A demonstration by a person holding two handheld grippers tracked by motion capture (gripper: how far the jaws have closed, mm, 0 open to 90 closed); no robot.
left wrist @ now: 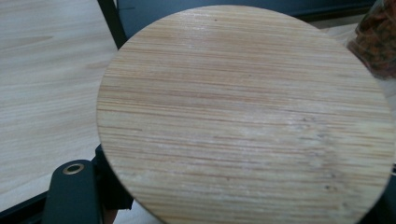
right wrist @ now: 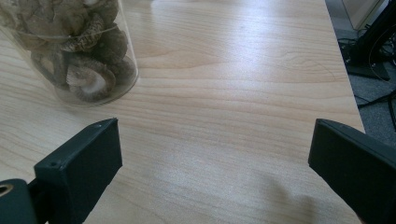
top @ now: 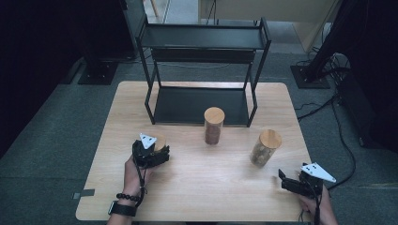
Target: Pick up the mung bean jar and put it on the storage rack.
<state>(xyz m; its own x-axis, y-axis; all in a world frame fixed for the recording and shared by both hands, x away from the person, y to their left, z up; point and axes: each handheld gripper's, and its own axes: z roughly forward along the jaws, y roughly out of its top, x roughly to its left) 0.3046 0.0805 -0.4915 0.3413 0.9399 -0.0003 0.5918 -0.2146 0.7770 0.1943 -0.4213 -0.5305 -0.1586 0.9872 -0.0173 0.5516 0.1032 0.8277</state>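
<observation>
My left gripper point(top: 156, 153) is shut on a jar with a round bamboo lid point(top: 159, 140) at the table's left, just in front of the black rack. In the left gripper view that lid point(left wrist: 243, 116) lies close up between the jaws, hiding the jar's body. A second bamboo-lidded jar point(top: 214, 125) stands upright at the middle. A third jar point(top: 264, 147), holding dried mushrooms point(right wrist: 79, 51), stands at the right. My right gripper point(top: 284, 181) rests open near the front right corner, nothing between its fingers point(right wrist: 84, 158), a little short of that jar.
A black two-level metal rack point(top: 202, 75) stands at the back of the wooden table point(top: 206, 192), its lower shelf bare. Cables and stand bases lie on the floor to the right point(top: 328, 84). The table's right edge point(right wrist: 348, 88) runs close to my right gripper.
</observation>
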